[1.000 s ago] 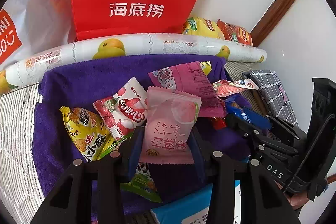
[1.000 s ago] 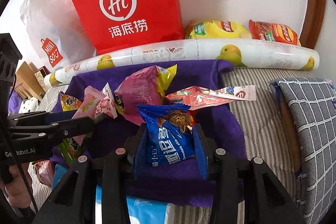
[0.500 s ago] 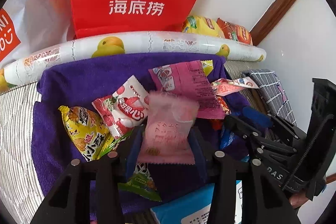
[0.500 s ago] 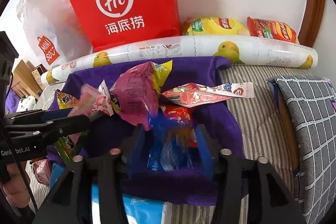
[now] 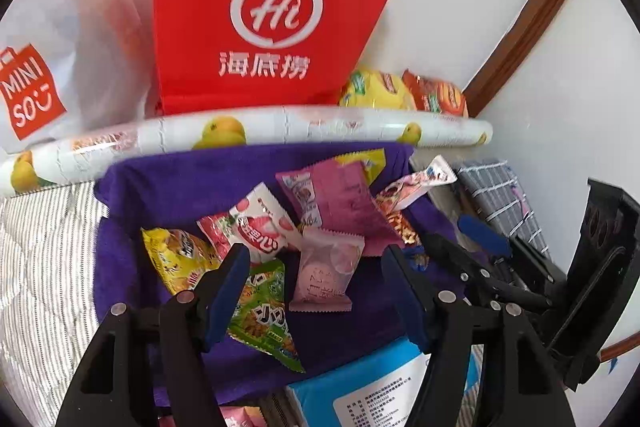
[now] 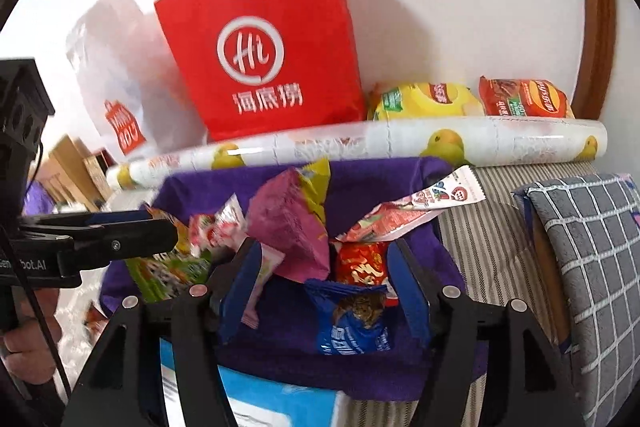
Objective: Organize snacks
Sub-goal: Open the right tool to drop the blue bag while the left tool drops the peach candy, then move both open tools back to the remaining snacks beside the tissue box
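Several snack packets lie in a heap on a purple cloth [image 5: 192, 183]. My left gripper [image 5: 316, 255] hovers over it with its jaws opening. A pale pink peach packet [image 5: 326, 271] lies loose on the cloth between them, and neither pad touches it. Beside it lie a green packet [image 5: 264, 311], a yellow packet [image 5: 176, 259] and a magenta packet [image 5: 340, 203]. My right gripper [image 6: 325, 251] is also opening. A blue packet [image 6: 352, 323] rests free on the cloth [image 6: 380, 179] between its fingers, in front of a red packet [image 6: 360, 263].
A red paper bag [image 5: 272, 11], a white shopping bag [image 5: 48, 67] and two crisp bags [image 6: 472, 99] stand by the wall behind a fruit-print roll [image 6: 440, 139]. A grey checked cushion [image 6: 592, 247] lies at the right, and a blue box [image 5: 360, 387] at the near edge. A hand [image 6: 24, 347] holds the left gripper.
Both grippers have opened and let go. The pink packet and the blue packet dropped onto the purple cloth. The left gripper has risen a little.
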Demonstrator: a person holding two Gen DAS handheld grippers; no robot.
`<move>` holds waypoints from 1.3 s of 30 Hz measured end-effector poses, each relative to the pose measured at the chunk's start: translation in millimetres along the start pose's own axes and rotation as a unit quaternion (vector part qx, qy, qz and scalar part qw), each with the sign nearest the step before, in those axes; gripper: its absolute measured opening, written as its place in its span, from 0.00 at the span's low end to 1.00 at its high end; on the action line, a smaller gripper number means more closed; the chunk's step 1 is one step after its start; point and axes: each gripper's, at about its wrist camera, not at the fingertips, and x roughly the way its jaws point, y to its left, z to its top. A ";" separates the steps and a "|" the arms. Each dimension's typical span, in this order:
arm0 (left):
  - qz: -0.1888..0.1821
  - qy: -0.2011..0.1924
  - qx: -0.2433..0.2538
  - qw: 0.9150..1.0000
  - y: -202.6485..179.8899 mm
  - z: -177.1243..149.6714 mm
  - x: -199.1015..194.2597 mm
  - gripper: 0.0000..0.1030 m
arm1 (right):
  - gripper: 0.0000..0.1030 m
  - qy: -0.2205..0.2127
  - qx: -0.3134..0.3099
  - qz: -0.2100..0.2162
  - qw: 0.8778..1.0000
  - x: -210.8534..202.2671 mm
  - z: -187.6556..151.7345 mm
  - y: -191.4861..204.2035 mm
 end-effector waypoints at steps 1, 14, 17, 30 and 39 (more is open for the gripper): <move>0.000 -0.004 -0.001 1.000 0.4 0.8 -3.6 0.65 | 0.63 -0.002 0.008 -0.001 1.000 -4.6 0.4 0.7; -0.005 -0.034 0.022 0.999 -18.8 -4.0 -48.0 0.65 | 0.63 -0.008 -0.008 -0.036 0.999 -78.8 -33.3 28.4; 0.001 -0.035 0.029 0.999 -20.7 -11.3 -57.7 0.65 | 0.63 -0.001 -0.009 -0.040 0.999 -87.8 -43.1 33.1; 0.002 -0.020 0.001 1.000 20.0 -89.8 -77.9 0.70 | 0.63 0.021 -0.001 -0.024 0.999 -112.5 -85.7 65.7; 0.034 -0.030 0.005 0.999 47.2 -118.6 -91.0 0.70 | 0.63 0.040 -0.006 -0.002 0.999 -116.7 -106.8 94.8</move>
